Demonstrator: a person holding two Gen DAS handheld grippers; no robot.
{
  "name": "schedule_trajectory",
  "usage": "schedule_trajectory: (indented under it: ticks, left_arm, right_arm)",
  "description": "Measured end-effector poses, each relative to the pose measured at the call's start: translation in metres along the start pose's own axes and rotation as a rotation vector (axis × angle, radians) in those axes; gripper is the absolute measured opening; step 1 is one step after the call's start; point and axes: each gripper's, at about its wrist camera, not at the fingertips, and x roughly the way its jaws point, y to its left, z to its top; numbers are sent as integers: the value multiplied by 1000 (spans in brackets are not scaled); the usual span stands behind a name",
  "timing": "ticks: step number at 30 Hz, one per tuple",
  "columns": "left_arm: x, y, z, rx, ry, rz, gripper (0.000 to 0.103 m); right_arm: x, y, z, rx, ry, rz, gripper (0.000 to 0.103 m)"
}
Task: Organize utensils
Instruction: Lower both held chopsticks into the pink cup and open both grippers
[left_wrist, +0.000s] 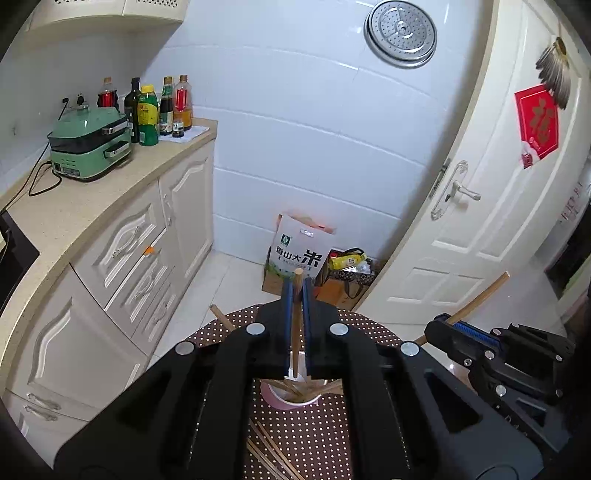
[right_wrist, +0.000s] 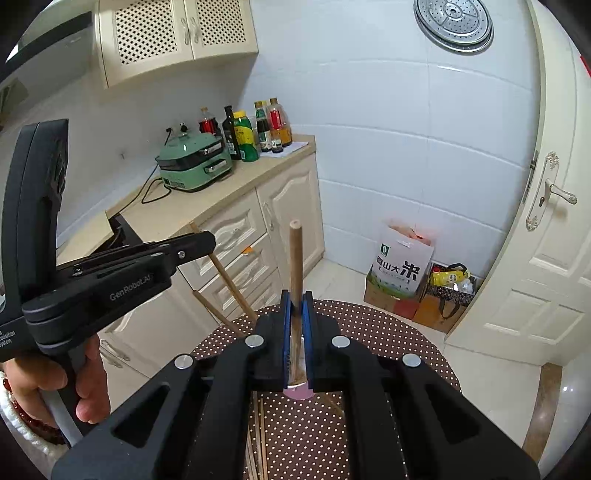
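In the left wrist view my left gripper (left_wrist: 296, 291) is shut on a wooden chopstick (left_wrist: 296, 332) that stands upright between the blue pads. Its lower end hangs over a pink-rimmed cup (left_wrist: 295, 400) holding several chopsticks. My right gripper (left_wrist: 439, 324) shows at the right, gripping a slanted chopstick (left_wrist: 484, 295). In the right wrist view my right gripper (right_wrist: 296, 299) is shut on an upright chopstick (right_wrist: 295, 258) above the pink cup (right_wrist: 297, 392). My left gripper (right_wrist: 207, 242), held by a hand (right_wrist: 88, 384), clamps another chopstick (right_wrist: 229, 280) at the left.
The cup stands on a round table with a brown dotted cloth (left_wrist: 314, 435). Loose chopsticks (left_wrist: 269, 456) lie on it near me. Beyond are kitchen cabinets (left_wrist: 129, 251), a green cooker (left_wrist: 90, 147), bottles (left_wrist: 162, 107), a rice bag (left_wrist: 297, 254) and a white door (left_wrist: 480, 221).
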Motion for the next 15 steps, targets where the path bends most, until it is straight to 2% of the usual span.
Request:
schedule_trajectory:
  ticks: [8,15]
  left_arm:
    - [33,0,-4,7,47,19,6]
    - [54,4,-13,0,112,20,6]
  right_arm:
    - [19,-7,5,20,4,-13,5]
    - [44,-11,-2,19,76,-17,5]
